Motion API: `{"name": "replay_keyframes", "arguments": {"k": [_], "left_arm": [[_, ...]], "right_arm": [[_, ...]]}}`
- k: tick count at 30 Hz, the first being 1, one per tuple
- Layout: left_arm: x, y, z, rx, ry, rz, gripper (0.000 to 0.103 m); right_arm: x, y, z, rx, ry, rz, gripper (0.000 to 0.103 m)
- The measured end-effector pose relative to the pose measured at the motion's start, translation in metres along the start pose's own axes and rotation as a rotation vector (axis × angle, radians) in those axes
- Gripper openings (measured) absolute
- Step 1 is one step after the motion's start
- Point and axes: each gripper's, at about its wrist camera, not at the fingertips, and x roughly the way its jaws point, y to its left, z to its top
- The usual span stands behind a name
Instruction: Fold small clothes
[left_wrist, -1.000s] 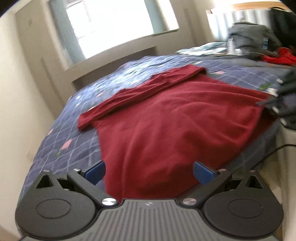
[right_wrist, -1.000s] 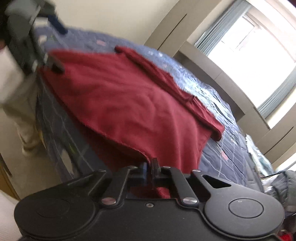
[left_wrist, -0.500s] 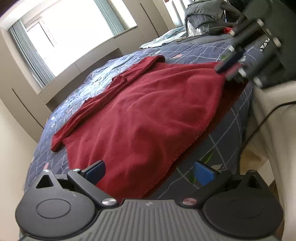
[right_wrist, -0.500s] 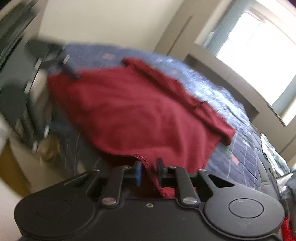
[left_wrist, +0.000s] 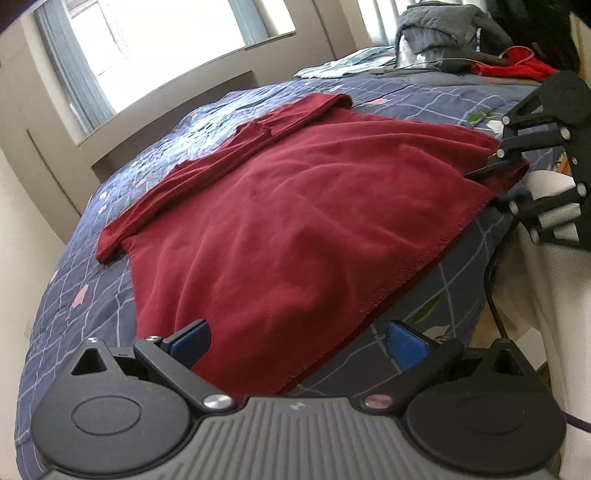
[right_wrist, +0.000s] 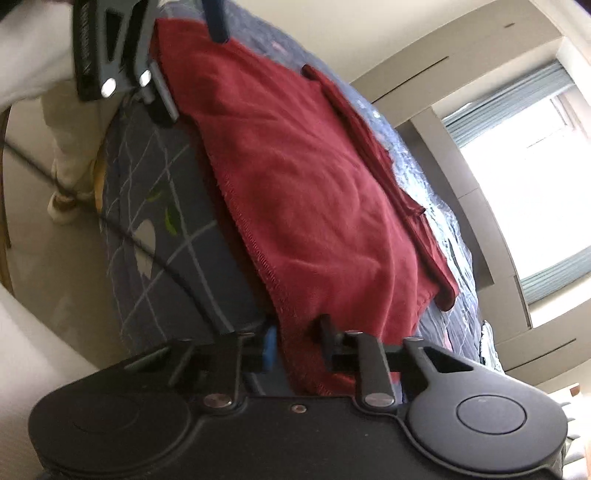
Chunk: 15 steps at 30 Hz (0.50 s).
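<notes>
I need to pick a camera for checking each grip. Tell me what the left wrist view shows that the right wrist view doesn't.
Left wrist only: the left gripper, jaws wide open over the near hem, and the gray clothes pile at the far end. Right wrist only: the right gripper, cloth between its partly parted fingers, and the person's shoe on the floor. Both: the red garment spread flat on the blue bedspread.

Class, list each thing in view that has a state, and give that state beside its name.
Left hand-held gripper: open, its fingers either side of the garment's near corner.
Right hand-held gripper: partly open around the hem.
Red garment: spread flat on the bed, sleeves folded in.
Bed cover: spread out.
</notes>
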Motion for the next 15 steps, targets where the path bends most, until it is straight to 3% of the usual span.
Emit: {"name": "replay_keyframes", "arguments": {"k": [5, 10, 12, 15], "left_arm": [[-0.006, -0.018, 0.002, 0.098, -0.049, -0.002, 0.103], [0.000, -0.043, 0.005, 0.220, -0.093, 0.089, 0.103], [0.006, -0.048, 0.007, 0.228, -0.091, 0.114, 0.103], [0.012, -0.044, 0.009, 0.197, -0.071, 0.149, 0.092]], "right_arm": [[-0.023, -0.046, 0.010, 0.295, -0.067, 0.087, 0.005], [-0.036, -0.088, 0.024, 0.494, -0.130, 0.161, 0.005], [-0.039, -0.100, 0.027, 0.549, -0.150, 0.179, 0.005], [-0.045, -0.109, 0.028, 0.593, -0.170, 0.188, 0.005]]}}
